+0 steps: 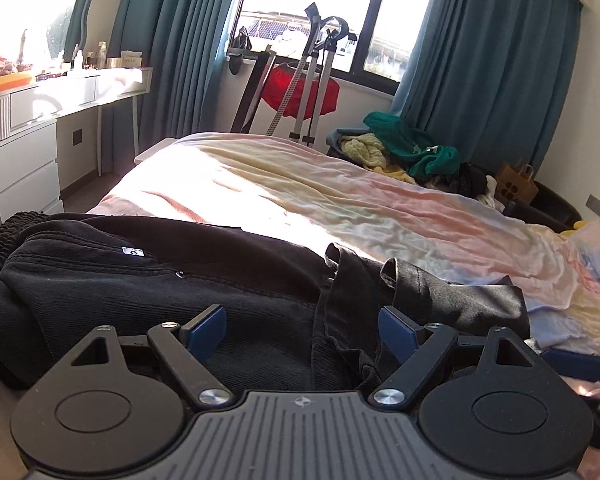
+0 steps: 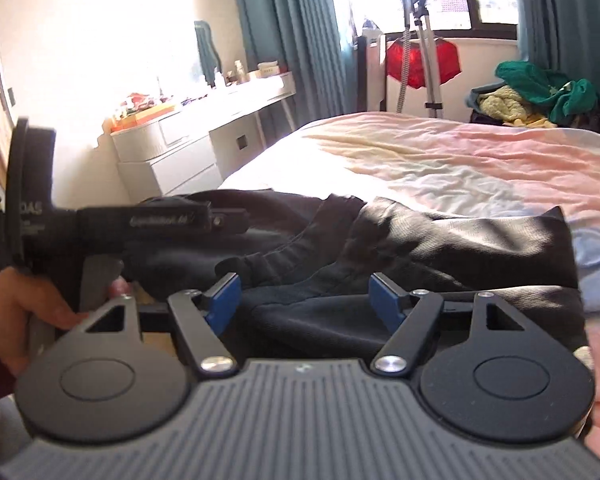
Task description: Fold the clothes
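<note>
A black pair of trousers point(image 1: 140, 280) lies crumpled on the near edge of the bed, with its elastic waistband at the left and a small white label on top. One leg end point(image 1: 420, 292) is folded back and stands up in ridges. My left gripper point(image 1: 302, 320) hovers just over the cloth, open, its blue pads apart with only fabric below. In the right wrist view the same trousers point(image 2: 420, 248) spread to the right. My right gripper point(image 2: 305, 292) is open above a fold, gripping nothing. A hand point(image 2: 16, 312) holds the other tool's handle at the left.
The pastel bedsheet point(image 1: 340, 200) stretches away beyond the trousers. A heap of green and yellow clothes point(image 1: 412, 148) sits at the bed's far right, beside a brown paper bag point(image 1: 516, 184). White drawers point(image 1: 20, 176) stand at the left. A stand with a red cloth point(image 1: 300, 88) is by the window.
</note>
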### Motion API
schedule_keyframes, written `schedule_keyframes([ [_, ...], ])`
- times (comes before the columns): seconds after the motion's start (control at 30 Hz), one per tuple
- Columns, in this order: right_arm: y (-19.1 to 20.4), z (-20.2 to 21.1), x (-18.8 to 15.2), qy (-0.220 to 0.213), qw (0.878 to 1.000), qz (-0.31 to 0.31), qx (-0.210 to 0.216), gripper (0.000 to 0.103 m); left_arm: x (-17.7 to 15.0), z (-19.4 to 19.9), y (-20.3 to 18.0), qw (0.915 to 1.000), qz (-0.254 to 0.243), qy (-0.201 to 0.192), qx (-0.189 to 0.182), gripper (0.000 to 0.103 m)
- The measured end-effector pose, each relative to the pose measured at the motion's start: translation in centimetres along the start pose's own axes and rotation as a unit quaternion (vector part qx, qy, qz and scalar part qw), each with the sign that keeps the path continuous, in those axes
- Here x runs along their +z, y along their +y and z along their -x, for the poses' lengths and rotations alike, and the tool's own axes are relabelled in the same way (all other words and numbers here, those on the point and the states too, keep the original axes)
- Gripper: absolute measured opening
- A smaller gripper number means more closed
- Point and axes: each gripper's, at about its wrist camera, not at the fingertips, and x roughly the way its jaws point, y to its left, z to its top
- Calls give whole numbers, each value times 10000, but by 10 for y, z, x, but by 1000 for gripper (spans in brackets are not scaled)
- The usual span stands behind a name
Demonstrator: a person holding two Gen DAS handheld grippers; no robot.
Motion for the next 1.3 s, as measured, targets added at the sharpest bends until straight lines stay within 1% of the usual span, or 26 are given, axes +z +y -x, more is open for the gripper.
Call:
schedule_keyframes([
  [0.07,-26,10,3,-255,9981,-184,-535,73,-7,-9,-7,9997,-193,152,91,85],
  [0.1,-41,10,2,-332,9952,-357,-854,73,-11,-14,-9,9992,-281,254,153,85],
  [0.13,-54,8,-2,-330,9927,-513,-1039,74,-15,-19,-12,9986,-355,332,212,85],
  [0.2,-79,3,-10,-319,9860,-850,-1396,73,-21,-24,-16,9976,-484,373,312,85],
  [0.23,-90,0,-17,-272,9812,-1185,-1497,75,-23,-26,-18,9971,-550,382,360,85],
  [0.27,-102,-5,-25,-189,9757,-1511,-1573,75,-25,-28,-19,9967,-604,381,393,86],
  [0.33,-118,-23,-41,366,9668,-2048,-1485,73,-26,-27,-21,9962,-674,351,420,86],
  [0.37,-119,-29,-45,543,9647,-2078,-1527,72,-27,-25,-22,9962,-690,328,416,86],
  [0.43,-113,-33,-49,673,9665,-1862,-1632,72,-28,-20,-23,9962,-717,287,397,86],
  [0.5,-109,-32,-46,760,9663,-1790,-1688,73,-29,-14,-24,9963,-734,231,370,86],
  [0.57,-110,-28,-46,749,9643,-1931,-1648,73,-27,-5,-24,9969,-714,129,297,86],
  [0.7,-117,-18,-46,694,9602,-2249,-1502,73,-13,10,-30,9979,-654,-7,18,86],
  [0.77,-121,-15,-45,647,9578,-2401,-1445,73,-2,6,-34,9983,-521,137,-228,86],
  [0.8,-120,-13,-43,609,9581,-2364,-1498,73,4,2,-36,9981,-435,237,-365,86],
  [0.83,-119,-11,-41,569,9586,-2321,-1551,73,10,-3,-39,9978,-333,331,-476,86],
  [0.9,-115,-7,-35,487,9611,-2166,-1641,73,17,-16,-49,9973,-180,445,-560,85],
  [0.97,-117,-4,-32,417,9618,-2261,-1485,73,26,-37,-61,9969,-125,552,-550,85],
  [1.03,-123,-1,-31,351,9603,-2431,-1323,73,34,-61,-71,9966,-74,688,-447,85],
  [1.17,-131,-8,-35,518,9616,-2450,-1127,73,49,-114,-84,9949,37,1011,-23,84],
  [1.2,-133,-12,-37,572,9618,-2453,-1069,73,52,-125,-85,9939,109,1094,34,81],
  [1.23,-134,-15,-38,612,9613,-2469,-1054,73,55,-135,-85,9929,174,1178,45,77],
  [1.3,-138,-17,-39,603,9613,-2479,-1036,73,57,-149,-88,9910,177,1323,-41,75],
])
